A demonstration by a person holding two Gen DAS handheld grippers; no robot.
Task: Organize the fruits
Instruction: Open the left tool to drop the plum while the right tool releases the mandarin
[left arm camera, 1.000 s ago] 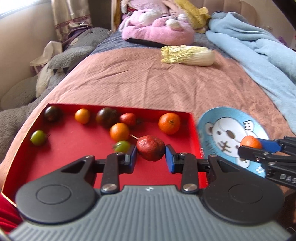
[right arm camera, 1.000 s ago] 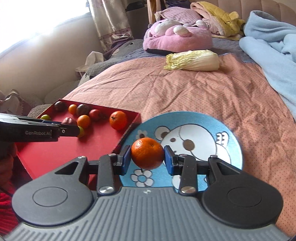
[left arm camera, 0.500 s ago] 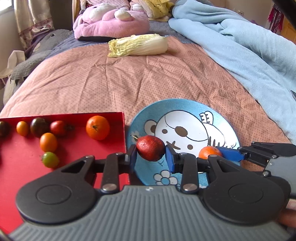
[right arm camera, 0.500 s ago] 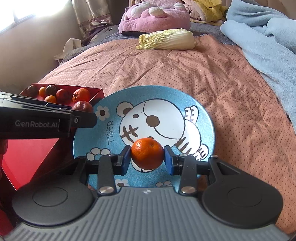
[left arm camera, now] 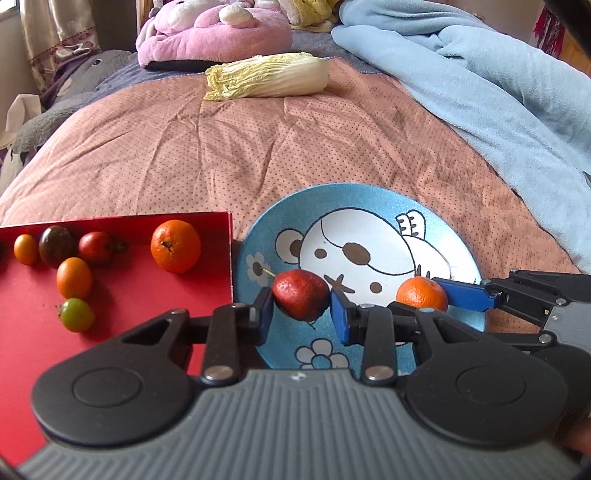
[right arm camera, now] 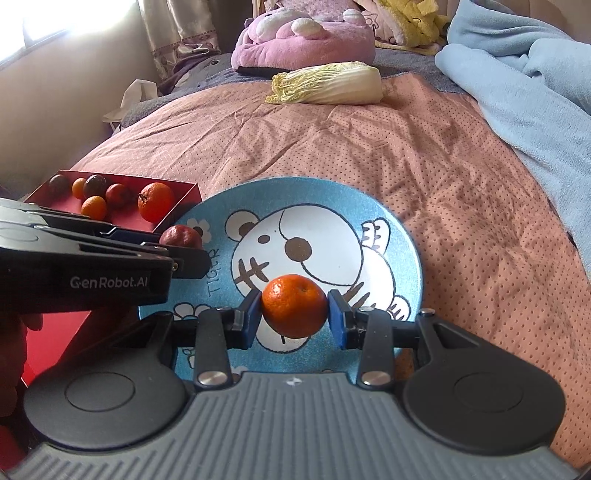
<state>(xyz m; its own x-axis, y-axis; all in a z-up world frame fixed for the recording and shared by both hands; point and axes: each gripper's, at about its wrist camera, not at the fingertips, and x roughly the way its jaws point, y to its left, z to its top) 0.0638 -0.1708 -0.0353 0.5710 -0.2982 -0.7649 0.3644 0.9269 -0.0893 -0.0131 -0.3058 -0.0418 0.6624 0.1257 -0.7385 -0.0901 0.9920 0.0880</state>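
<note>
My left gripper [left arm camera: 301, 312] is shut on a dark red fruit with a stalk [left arm camera: 300, 298] and holds it over the left rim of the blue bear plate [left arm camera: 458, 236]. My right gripper [right arm camera: 293, 319] is shut on an orange mandarin [right arm camera: 294, 305] over the plate's front part [right arm camera: 402, 236]. The red tray [left arm camera: 122, 295] left of the plate holds a mandarin [left arm camera: 175, 245] and several small tomatoes. The right gripper with its mandarin [left arm camera: 421, 293] shows in the left wrist view. The left gripper's red fruit [right arm camera: 181, 237] shows in the right wrist view.
Everything lies on a bed with a pink dotted cover [left arm camera: 258, 147]. A napa cabbage [left arm camera: 267, 76] lies beyond the plate. A light blue blanket [left arm camera: 480, 85] is heaped on the right. A pink plush toy [left arm camera: 210, 33] and a grey one [left arm camera: 55, 110] lie at the back left.
My left gripper carried the red fruit from the red tray rightwards to over the plate. My right gripper moved the mandarin forward over the plate. Both stayed shut.
</note>
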